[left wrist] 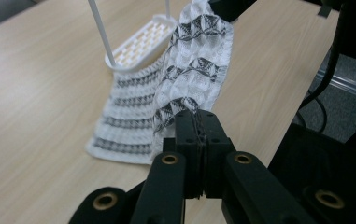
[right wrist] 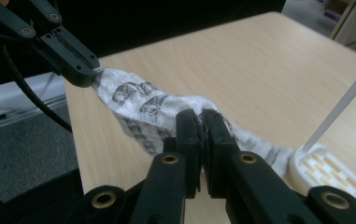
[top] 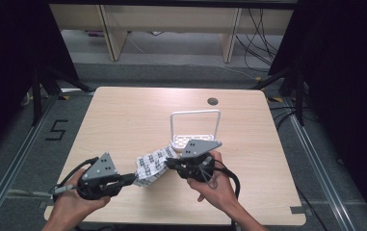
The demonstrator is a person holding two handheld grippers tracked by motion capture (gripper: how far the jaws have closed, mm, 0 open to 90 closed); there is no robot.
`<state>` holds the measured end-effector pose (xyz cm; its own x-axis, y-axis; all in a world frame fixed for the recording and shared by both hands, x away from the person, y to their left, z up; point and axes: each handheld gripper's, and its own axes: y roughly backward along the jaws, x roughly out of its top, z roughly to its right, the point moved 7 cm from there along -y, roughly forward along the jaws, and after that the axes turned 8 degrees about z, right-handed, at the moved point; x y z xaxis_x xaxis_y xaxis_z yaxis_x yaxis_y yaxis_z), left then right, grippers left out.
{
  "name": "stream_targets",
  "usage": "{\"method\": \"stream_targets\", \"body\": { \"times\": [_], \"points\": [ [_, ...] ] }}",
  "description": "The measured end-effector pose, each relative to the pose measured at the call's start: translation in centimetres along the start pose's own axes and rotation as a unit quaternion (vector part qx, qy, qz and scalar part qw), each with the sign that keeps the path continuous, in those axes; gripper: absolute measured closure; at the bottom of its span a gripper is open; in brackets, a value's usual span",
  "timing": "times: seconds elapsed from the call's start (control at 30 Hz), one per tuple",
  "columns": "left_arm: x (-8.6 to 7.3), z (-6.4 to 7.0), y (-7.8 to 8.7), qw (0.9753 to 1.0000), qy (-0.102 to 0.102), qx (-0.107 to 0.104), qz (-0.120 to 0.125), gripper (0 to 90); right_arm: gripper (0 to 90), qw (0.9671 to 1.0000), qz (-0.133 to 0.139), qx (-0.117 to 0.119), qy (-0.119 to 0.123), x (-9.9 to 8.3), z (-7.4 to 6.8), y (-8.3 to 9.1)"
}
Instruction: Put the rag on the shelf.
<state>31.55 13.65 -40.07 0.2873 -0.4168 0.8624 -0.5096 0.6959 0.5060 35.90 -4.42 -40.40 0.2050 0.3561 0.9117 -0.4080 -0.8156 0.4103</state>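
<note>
Both of my grippers are clamped on the cloth (top: 153, 163): the left gripper (top: 132, 179) pinches its near corner, and the right gripper (top: 167, 162) pinches the edge a little farther along, so the patterned fabric stretches between the two sets of jaws just above the table (top: 123, 115). From the left gripper view I see the cloth (left wrist: 185, 79) rising away from my shut jaws, its far end draped against the white rack (left wrist: 140, 44). From the right gripper view, the cloth (right wrist: 143, 109) runs from my jaws to the other gripper (right wrist: 84, 70).
</note>
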Motion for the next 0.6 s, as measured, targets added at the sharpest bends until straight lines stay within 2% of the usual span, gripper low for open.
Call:
{"method": "stream_targets", "body": {
  "times": [0.03, 0.1, 0.13, 0.17, 0.2, 0.27, 0.3, 0.33, 0.37, 0.43, 0.47, 0.53, 0.57, 0.6],
  "points": [
    [0.0, 0.0, 0.0, 1.0, 0.0, 0.0, 0.0, 87.9, 87.3, 1.0, 0.0, 0.0, 0.0, 0.0, 0.0, 0.0],
    [1.6, -0.2, 0.6, 0.9999, 0.0, 0.0, 0.012, 88.0, 87.3, 1.0, 0.003, -0.003, -0.007, 1.2, 0.1, 0.6],
    [2.2, -0.3, 0.9, 0.9999, 0.0, -0.003, 0.013, 88.0, 87.4, 0.9999, 0.016, -0.004, 0.003, 2.6, 0.3, 1.1],
    [3.4, -0.3, 1.2, 0.9996, 0.006, -0.005, 0.026, 88.0, 87.3, 0.9997, 0.021, -0.005, 0.01, 3.2, 0.5, 1.5],
    [4.1, -0.4, 1.5, 0.9996, 0.001, -0.011, 0.025, 88.0, 87.4, 0.9996, 0.026, -0.008, 0.013, 3.6, 0.6, 1.8],
    [4.6, -0.4, 1.6, 0.9994, 0.004, -0.011, 0.031, 87.9, 87.3, 0.9995, 0.029, -0.009, 0.012, 4.2, 0.7, 2.3],
    [5.2, -0.5, 1.7, 0.9992, 0.007, -0.016, 0.037, 87.9, 87.4, 0.9989, 0.039, -0.018, 0.017, 5.1, 1.0, 3.2],
    [5.7, -0.5, 1.8, 0.9991, 0.008, -0.019, 0.038, 87.9, 87.4, 0.9989, 0.039, -0.018, 0.017, 5.1, 1.0, 3.2],
    [6.6, -0.6, 1.7, 0.9986, 0.013, -0.02, 0.047, 87.9, 87.4, 0.9989, 0.04, -0.018, 0.017, 5.6, 1.3, 4.0],
    [7.1, -0.6, 1.7, 0.9986, 0.012, -0.024, 0.046, 88.0, 87.3, 0.9988, 0.042, -0.021, 0.015, 5.7, 1.4, 4.3],
    [7.5, -0.5, 1.5, 0.9983, 0.013, -0.028, 0.049, 88.0, 87.4, 0.9985, 0.046, -0.028, 0.007, 6.1, 1.7, 5.2],
    [8.5, -0.3, 1.3, 0.9979, 0.01, -0.037, 0.052, 88.0, 87.4, 0.9986, 0.045, -0.028, 0.001, 6.1, 1.8, 5.6],
    [9.3, -0.2, 1.1, 0.9979, 0.006, -0.039, 0.051, 87.9, 87.3, 0.9983, 0.047, -0.036, -0.002, 6.3, 2.1, 6.4],
    [9.9, -0.1, 0.9, 0.9978, 0.002, -0.04, 0.052, 88.0, 87.3, 0.9979, 0.052, -0.038, 0.004, 6.4, 2.4, 6.6]
  ]
}}
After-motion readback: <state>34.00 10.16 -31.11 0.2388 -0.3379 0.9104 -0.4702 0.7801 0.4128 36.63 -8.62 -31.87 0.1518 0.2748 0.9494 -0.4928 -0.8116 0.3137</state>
